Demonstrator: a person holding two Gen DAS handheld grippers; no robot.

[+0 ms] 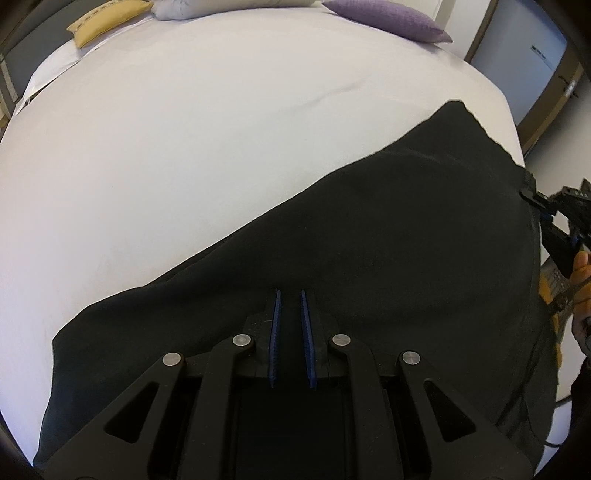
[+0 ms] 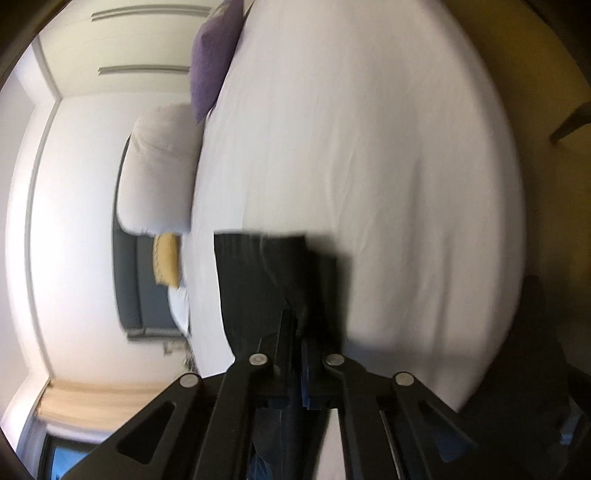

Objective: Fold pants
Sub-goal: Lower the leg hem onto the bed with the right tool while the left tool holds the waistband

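so the left gripper (image 1: 291, 295) has its blue pads only a narrow gap apart with black cloth between them, looks pinched but hard to be sure. The right gripper (image 2: 295, 325) is clamped tight on a fold of the pants (image 1: 369, 229), which lie slanted across the white bed (image 1: 184, 147), one end hanging off the right gripper. That view is blurry and rolled sideways. A thin pinch could slip and dump the fold. Pillows (image 1: 388, 18) sit well clear
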